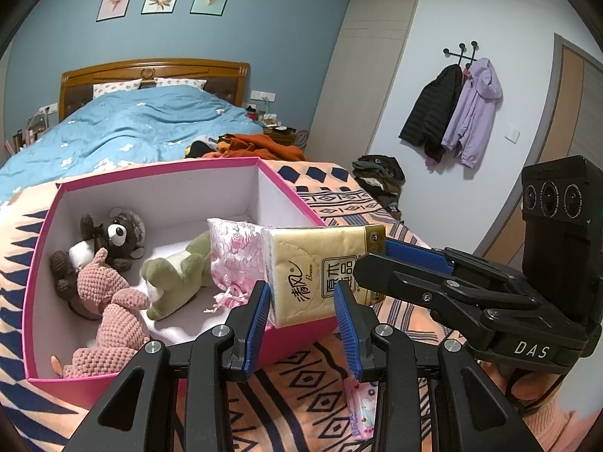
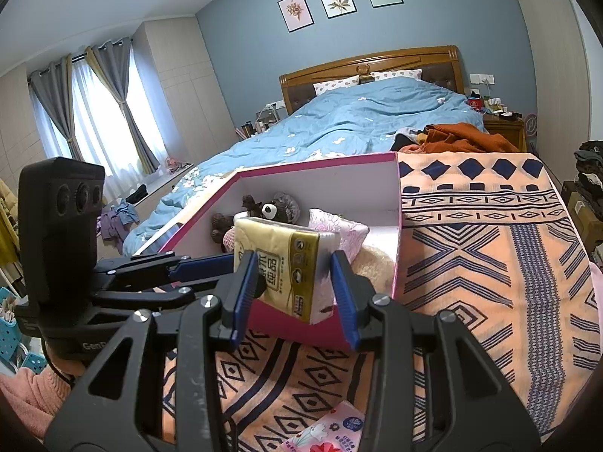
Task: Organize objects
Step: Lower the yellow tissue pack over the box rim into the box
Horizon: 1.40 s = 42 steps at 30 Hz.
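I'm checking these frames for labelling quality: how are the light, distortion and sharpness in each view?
Left wrist: even indoor light, strong fisheye bending of the pink box, tissue pack sharp.
Right wrist: the curtained window is blown out, the bed's headboard curves, dark corners; pack text readable.
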Each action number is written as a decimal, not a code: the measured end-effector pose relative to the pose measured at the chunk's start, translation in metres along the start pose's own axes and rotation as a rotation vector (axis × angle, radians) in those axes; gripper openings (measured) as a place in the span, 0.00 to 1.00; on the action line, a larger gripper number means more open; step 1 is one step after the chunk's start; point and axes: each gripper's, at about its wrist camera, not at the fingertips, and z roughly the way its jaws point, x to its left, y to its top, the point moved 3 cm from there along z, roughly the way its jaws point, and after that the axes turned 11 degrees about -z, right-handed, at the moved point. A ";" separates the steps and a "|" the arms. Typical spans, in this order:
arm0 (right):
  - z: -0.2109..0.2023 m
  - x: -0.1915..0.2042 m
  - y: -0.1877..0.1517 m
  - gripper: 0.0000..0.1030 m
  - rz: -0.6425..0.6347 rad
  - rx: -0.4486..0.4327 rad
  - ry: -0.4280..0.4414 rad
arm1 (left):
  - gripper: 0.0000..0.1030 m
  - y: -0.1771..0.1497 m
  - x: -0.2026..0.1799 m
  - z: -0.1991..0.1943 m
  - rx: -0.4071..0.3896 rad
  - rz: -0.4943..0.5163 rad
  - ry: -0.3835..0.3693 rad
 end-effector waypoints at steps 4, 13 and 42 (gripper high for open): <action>0.000 -0.001 0.001 0.42 0.003 0.000 0.000 | 0.34 0.002 0.000 0.002 0.001 0.001 0.003; 0.002 -0.002 0.004 0.42 0.002 0.002 0.003 | 0.34 0.006 0.002 0.010 0.016 -0.003 0.004; 0.022 -0.020 0.005 0.42 0.032 0.044 -0.006 | 0.34 0.009 0.006 0.031 0.060 -0.019 0.023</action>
